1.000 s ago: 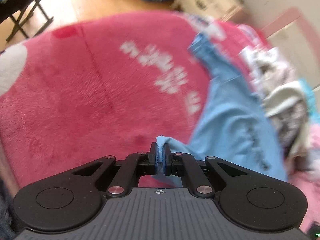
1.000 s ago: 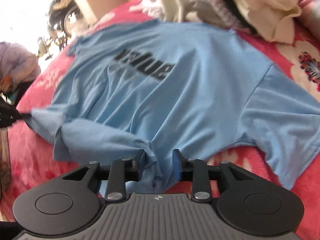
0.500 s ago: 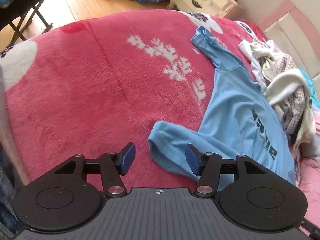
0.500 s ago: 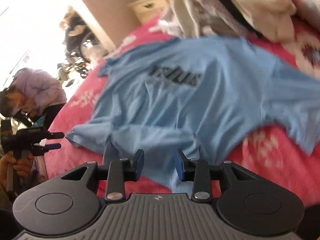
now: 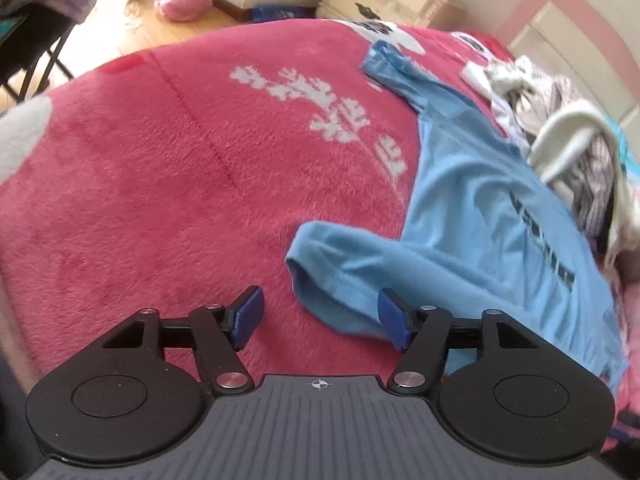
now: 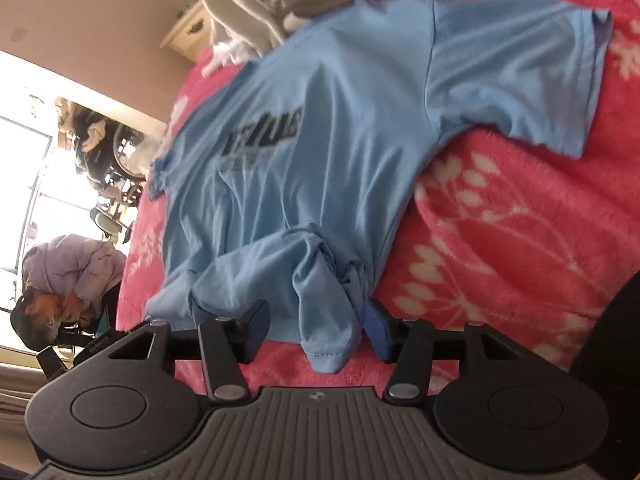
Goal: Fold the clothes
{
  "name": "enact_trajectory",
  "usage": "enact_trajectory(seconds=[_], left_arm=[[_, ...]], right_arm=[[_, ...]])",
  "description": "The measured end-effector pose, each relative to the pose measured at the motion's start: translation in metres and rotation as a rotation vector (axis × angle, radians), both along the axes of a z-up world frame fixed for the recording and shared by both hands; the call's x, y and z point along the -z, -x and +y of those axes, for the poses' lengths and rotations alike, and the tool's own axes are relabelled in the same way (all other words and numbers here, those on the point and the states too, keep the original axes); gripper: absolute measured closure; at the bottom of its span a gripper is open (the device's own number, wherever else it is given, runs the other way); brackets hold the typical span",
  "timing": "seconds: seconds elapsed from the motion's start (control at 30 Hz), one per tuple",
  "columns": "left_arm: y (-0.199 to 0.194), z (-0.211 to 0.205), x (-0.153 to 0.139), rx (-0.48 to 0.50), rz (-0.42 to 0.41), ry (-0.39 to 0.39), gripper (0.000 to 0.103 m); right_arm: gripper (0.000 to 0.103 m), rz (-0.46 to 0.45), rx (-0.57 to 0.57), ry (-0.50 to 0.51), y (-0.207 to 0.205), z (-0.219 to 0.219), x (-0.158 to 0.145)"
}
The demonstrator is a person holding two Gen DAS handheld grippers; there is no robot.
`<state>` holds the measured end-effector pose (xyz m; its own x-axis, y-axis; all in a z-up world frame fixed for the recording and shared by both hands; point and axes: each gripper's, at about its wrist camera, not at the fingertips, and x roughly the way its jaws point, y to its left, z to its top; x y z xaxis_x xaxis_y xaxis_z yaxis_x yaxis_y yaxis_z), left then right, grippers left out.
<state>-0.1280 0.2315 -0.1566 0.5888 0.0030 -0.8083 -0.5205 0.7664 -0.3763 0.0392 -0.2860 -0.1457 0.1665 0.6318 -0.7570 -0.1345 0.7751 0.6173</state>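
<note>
A light blue T-shirt (image 6: 320,168) lies spread, print side up, on a bed covered by a pink fleece blanket (image 5: 160,184). Dark lettering crosses its chest. In the right wrist view the shirt's long axis runs from the hem, bunched near the camera at about 6 o'clock, up toward the neck at about 12 o'clock. One short sleeve (image 6: 520,76) reaches out flat toward 2 o'clock.

The right gripper (image 6: 316,330) has its blue-padded fingers apart, with a rumpled corner of the hem (image 6: 324,344) lying loose between them. Neither pad visibly presses the cloth.

In the left wrist view the shirt sits from 12 to 4 o'clock. Its nearest folded-over corner (image 5: 320,252) lies just ahead of the left gripper (image 5: 320,316), slightly toward 1 o'clock. This gripper is also spread wide and holds nothing; the cloth passes just in front of its right finger.

Judging by this layout, each gripper is close to its own bottom corner, so either could close on the hem first.

The neck end is partly hidden under a pile of pale mixed laundry (image 5: 568,152). The lettering is blurred and unreadable. The far sleeve (image 5: 392,60) is small and curled. A seated person (image 6: 68,276) appears at the frame edge.
</note>
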Motion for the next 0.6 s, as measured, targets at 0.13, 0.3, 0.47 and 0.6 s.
enact_trajectory(seconds=[0.13, 0.3, 0.47, 0.6], left_arm=[[0.003, 0.008, 0.007, -0.061, -0.049, 0.05, 0.038], [0.006, 0.007, 0.014, -0.123, -0.103, 0.064, 0.039], [0.009, -0.003, 0.014, -0.118, -0.134, 0.03, 0.05], [0.008, -0.006, 0.018, -0.15, -0.152, 0.005, 0.066]], right_arm=[[0.048, 0.023, 0.015, 0.009, -0.003, 0.005, 0.013], [0.049, 0.1, 0.025, -0.06, -0.002, 0.009, 0.032], [0.05, 0.05, 0.046, -0.024, 0.003, 0.008, 0.031], [0.075, 0.038, 0.006, -0.015, 0.007, 0.018, 0.041]])
